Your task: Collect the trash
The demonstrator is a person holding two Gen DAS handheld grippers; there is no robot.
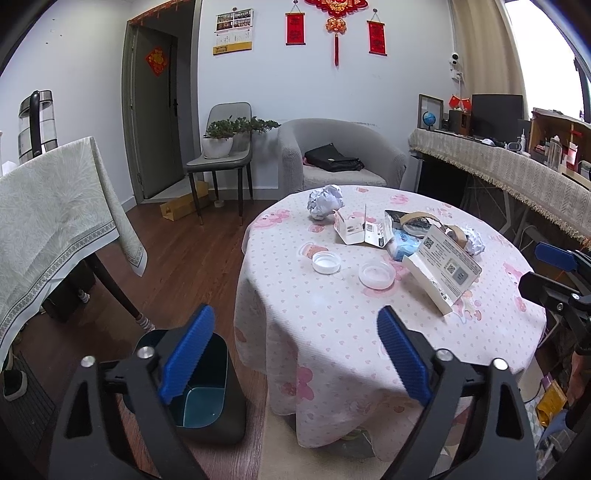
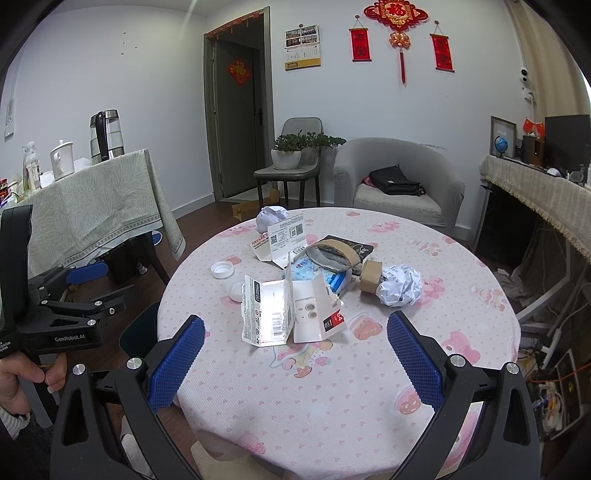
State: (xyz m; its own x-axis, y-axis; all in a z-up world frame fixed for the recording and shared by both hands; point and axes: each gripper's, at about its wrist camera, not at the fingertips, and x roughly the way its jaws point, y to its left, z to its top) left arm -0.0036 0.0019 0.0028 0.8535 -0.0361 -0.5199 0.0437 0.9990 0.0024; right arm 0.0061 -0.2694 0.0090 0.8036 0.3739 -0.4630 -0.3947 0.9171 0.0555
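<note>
- At the centre of both views stood a round table [image 1: 332, 325] draped in a white cloth printed with pink hearts and cartoon figures.
- Trash lay scattered over its far half: a crumpled paper ball [image 1: 325, 202] toward the back edge, an opened white carton [image 2: 295, 314], two round white lids [image 1: 326, 263] side by side, a second paper ball [image 2: 400, 285] and a roll of brown tape [image 2: 371, 276].
- In the lower left of the left wrist view, a dark bin [image 1: 205, 391] stood on the wooden floor just beside the table.
- The left gripper [image 1: 295, 354] hung above the table edge and bin, blue pads spread wide, nothing between them.
- The right gripper [image 2: 295, 362] hovered over the near cloth, pads likewise wide apart and empty.
- At the lower left of the right wrist view, a hand [image 2: 22, 380] gripped the left tool's handle.
- Behind stood a grey armchair [image 2: 399, 177], a potted plant [image 2: 291, 149] on a chair, a dark doorway and red wall hangings [image 2: 400, 33].
</note>
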